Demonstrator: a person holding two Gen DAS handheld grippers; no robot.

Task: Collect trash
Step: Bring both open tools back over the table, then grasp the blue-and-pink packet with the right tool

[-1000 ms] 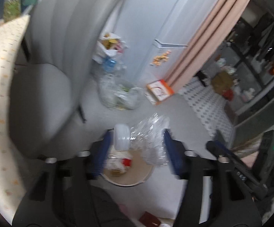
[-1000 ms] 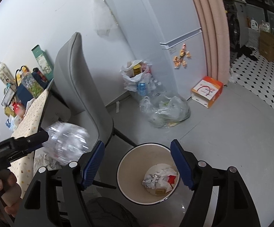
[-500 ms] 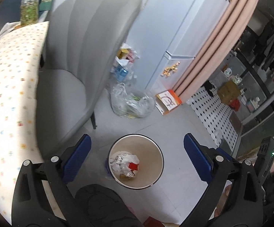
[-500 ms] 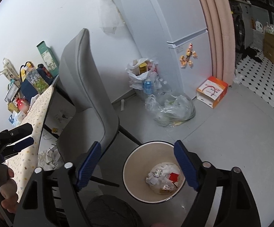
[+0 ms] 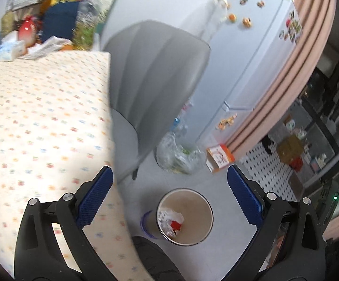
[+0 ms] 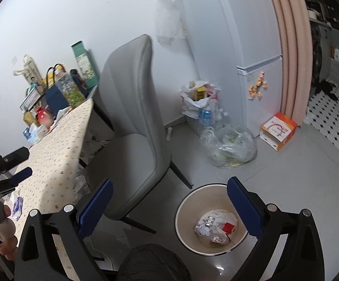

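The main risk from here, as I judge it, is a sweep across the tabletop (image 5: 40, 117) that knocks the crowded bags and boxes at its far end, or clips the grey chair (image 6: 132, 126) standing just beside the tabletop's edge, since both grippers hang near that edge with little room to swing. The left gripper (image 5: 169, 196) is spread wide with nothing between its pads; the right gripper (image 6: 169, 206) has its jaws opening, also with nothing between them. Below and ahead of both sits the round bin (image 6: 185, 210) on the floor, holding crumpled white paper and wrappers with a red scrap (image 6: 216, 228), loose and light-looking. A small blue-and-white wrapper (image 6: 17, 207) lies on the tabletop to the left of the right gripper, near the left one, and looks like the next piece to fetch.
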